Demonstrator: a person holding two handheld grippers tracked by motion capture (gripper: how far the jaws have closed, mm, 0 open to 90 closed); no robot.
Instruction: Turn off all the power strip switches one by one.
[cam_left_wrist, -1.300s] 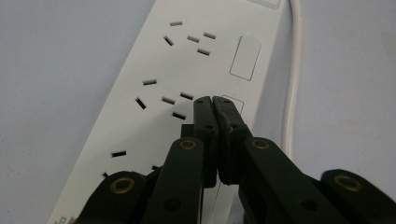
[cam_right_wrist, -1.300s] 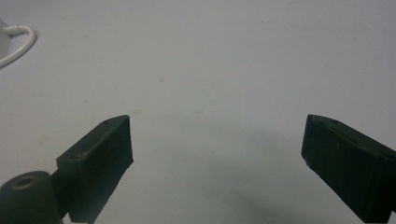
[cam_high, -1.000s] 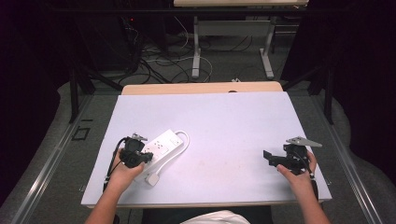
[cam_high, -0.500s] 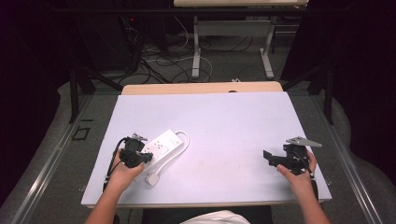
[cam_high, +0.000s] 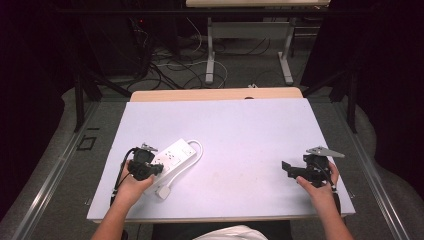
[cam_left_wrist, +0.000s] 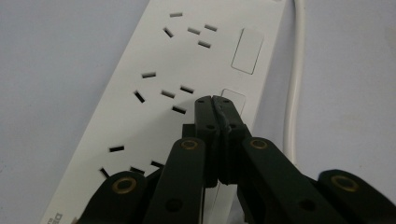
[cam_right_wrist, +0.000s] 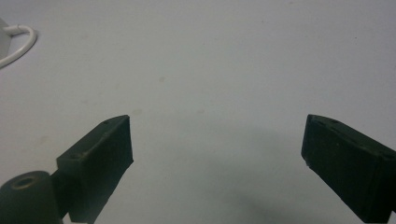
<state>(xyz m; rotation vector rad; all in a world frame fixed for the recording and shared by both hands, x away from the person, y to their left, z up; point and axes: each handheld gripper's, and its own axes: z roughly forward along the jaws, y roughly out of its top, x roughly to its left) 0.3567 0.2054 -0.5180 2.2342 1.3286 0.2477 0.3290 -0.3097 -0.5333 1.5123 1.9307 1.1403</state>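
Lab-like workroom: dark curtains, floor cables (cam_high: 165, 65), white-topped table (cam_high: 240, 130), another desk's legs (cam_high: 210, 55).

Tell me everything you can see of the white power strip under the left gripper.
The white plastic power strip lies flat and slanted on the pale tabletop, near its front left. It has at least three socket groups, each beside a rectangular rocker switch. Its white cord loops round the far end. The left gripper, jaws shut, has its tips at the middle switch.

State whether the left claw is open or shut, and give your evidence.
Shut: the left claw has both jaws pressed together, tips over the power strip.
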